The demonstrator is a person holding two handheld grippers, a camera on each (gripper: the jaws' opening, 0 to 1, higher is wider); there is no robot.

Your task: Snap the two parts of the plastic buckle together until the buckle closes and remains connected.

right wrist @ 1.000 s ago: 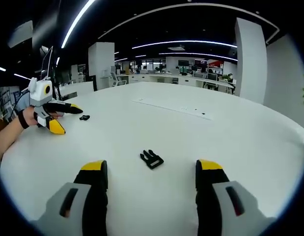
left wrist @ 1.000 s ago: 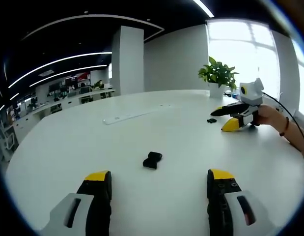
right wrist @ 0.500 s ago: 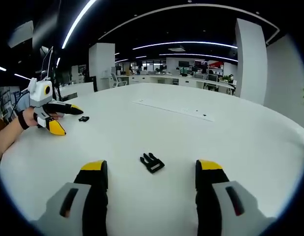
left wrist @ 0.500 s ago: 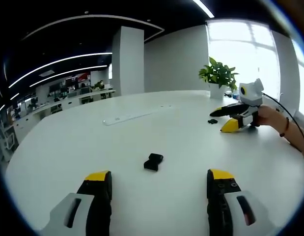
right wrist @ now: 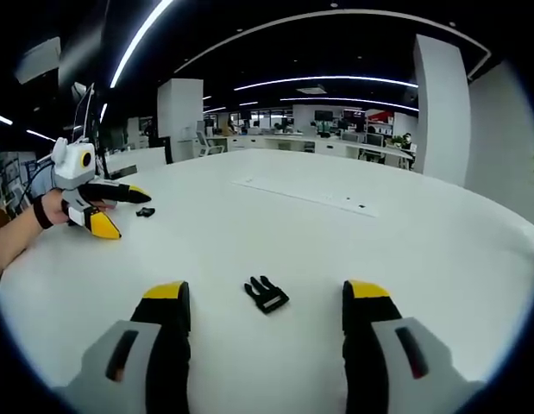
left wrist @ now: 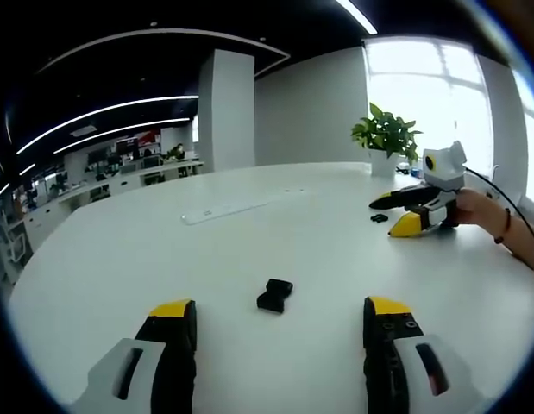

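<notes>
A black buckle socket (left wrist: 274, 296) lies on the white table (left wrist: 120, 259), just ahead of my left gripper (left wrist: 279, 332) and centred between its jaws, which stand wide open with nothing in them. The black pronged buckle half (right wrist: 267, 294) lies likewise in front of my open right gripper (right wrist: 267, 328). Across the table in the left gripper view, a hand holds the right gripper (left wrist: 385, 216), the pronged half (left wrist: 379, 218) a small dark spot at its tips. The right gripper view has the left gripper (right wrist: 135, 216) far left, by the socket (right wrist: 146, 212).
A flat white strip (left wrist: 236, 206) lies on the table beyond the socket, and it shows too (right wrist: 305, 191) in the right gripper view. A potted plant (left wrist: 386, 134) stands at the table's far edge by the window. Office desks and pillars fill the background.
Both grippers have crept forward, so each buckle half sits lower and nearer between its jaws. The halves themselves have not moved on the table, and the jaws stay open.
</notes>
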